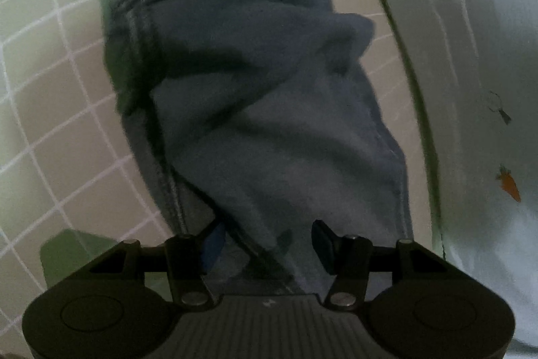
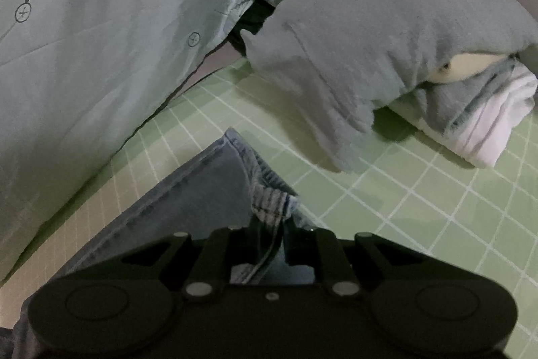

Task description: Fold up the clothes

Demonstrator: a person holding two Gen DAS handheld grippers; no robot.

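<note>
A pair of blue jeans hangs or lies crumpled down the middle of the left wrist view, over a pale green checked sheet. My left gripper is open, its fingers either side of a denim fold close to the camera. In the right wrist view my right gripper is shut on the jeans' hem, which stretches forward from between the fingers above the green checked sheet.
A pale blue printed pillow or duvet lies at the left of the right wrist view and shows at the right of the left wrist view. A grey plush shark rests on folded white-and-grey clothes at the back right.
</note>
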